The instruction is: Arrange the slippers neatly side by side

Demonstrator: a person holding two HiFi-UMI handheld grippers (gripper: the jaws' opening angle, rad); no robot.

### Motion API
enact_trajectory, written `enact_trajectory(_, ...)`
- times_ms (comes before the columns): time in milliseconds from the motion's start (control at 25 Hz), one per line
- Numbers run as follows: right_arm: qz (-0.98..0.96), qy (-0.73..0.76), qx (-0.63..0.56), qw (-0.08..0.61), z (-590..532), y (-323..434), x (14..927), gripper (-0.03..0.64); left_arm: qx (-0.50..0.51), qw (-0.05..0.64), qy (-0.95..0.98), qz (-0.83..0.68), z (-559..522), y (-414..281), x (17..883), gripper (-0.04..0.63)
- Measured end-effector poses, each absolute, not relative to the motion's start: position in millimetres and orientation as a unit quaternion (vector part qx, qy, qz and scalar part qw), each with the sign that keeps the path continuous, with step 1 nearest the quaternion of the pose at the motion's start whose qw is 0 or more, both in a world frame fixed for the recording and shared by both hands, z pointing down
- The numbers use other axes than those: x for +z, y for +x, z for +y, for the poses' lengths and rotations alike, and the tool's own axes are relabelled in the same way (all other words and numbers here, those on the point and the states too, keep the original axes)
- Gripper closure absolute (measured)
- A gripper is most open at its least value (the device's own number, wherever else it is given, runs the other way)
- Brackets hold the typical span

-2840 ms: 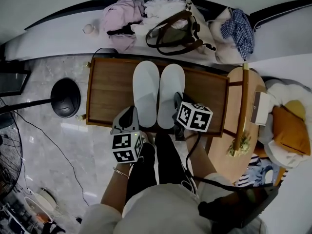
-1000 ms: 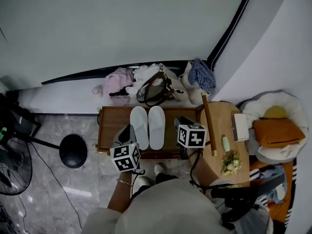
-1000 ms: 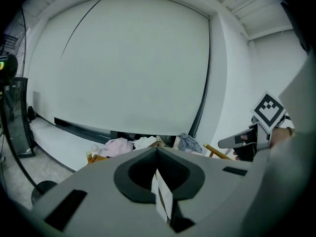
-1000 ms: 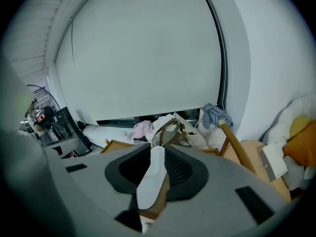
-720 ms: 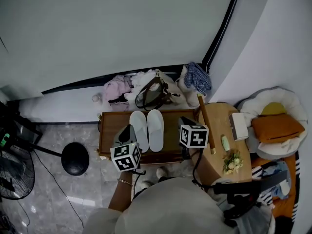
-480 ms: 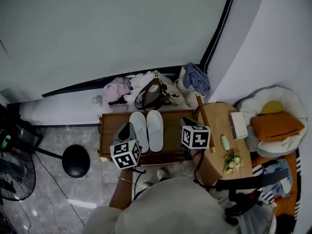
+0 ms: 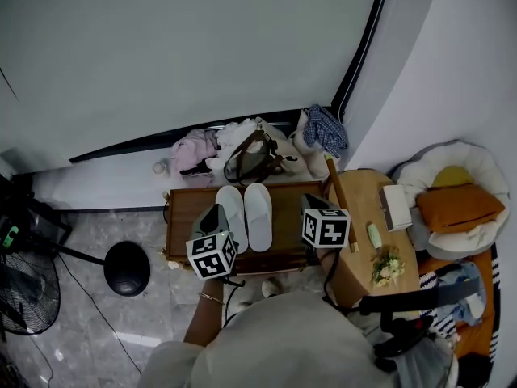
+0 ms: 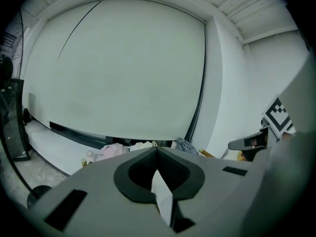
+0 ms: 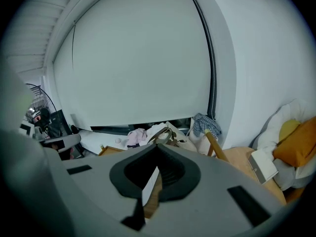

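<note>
Seems finished, with the pair of white fabric slippers (image 7: 246, 217) side by side, touching, on the brown wooden low table (image 7: 182, 217); holding left gripper (image 7: 215, 211) and just-closed right gripper (image 7: 307, 202) shut, empty, over the table's near edge; next, merely checking alignment.

The slippers (image 7: 258, 217) lie side by side on the bench (image 7: 182, 208).
</note>
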State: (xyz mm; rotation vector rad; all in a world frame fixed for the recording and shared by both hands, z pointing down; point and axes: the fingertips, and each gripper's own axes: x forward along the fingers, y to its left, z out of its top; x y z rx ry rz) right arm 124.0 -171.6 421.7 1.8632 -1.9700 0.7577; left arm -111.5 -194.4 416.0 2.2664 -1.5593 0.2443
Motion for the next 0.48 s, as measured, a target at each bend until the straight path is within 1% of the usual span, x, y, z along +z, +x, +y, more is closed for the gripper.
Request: enact_trajectory(480,-0.688,0.655,0.265,0.164,-170.8,125.3,421.8,0.583,0.096,0.192,0.811,-0.545,-195.5,-104.9,422.9,0.578)
